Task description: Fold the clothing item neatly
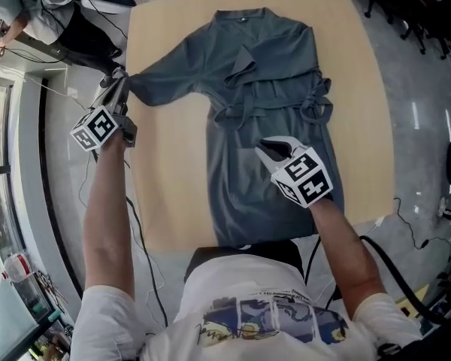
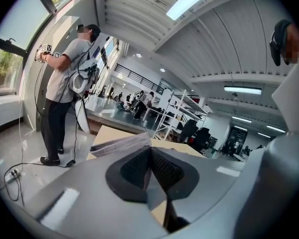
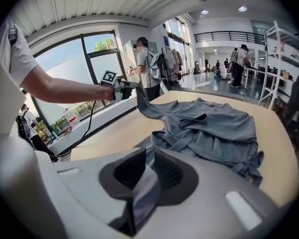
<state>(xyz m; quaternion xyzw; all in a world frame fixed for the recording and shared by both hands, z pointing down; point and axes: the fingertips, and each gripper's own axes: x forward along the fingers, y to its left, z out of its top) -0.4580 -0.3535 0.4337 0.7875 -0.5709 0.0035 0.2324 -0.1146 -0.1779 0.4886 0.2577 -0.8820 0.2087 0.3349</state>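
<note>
A grey robe-like garment (image 1: 263, 74) with a tied belt lies spread on the tan table (image 1: 173, 171). Its left sleeve (image 1: 161, 81) stretches out to the table's left edge. There my left gripper (image 1: 122, 83) is shut on the sleeve end and holds it off the table. In the left gripper view a thin fold of grey cloth (image 2: 122, 144) sits between the closed jaws. My right gripper (image 1: 274, 150) is over the garment's middle, shut on a pinch of its fabric. The right gripper view shows grey cloth (image 3: 142, 188) clamped between the pads, with the sleeve (image 3: 144, 106) rising to the left gripper (image 3: 127, 86).
A person (image 1: 37, 10) stands off the table's far left corner. Office chairs (image 1: 406, 6) are at the far right. Cables (image 1: 417, 235) run over the floor on the right, and a cord (image 1: 139, 232) hangs along the left edge. Metal shelving (image 2: 182, 108) stands beyond the table.
</note>
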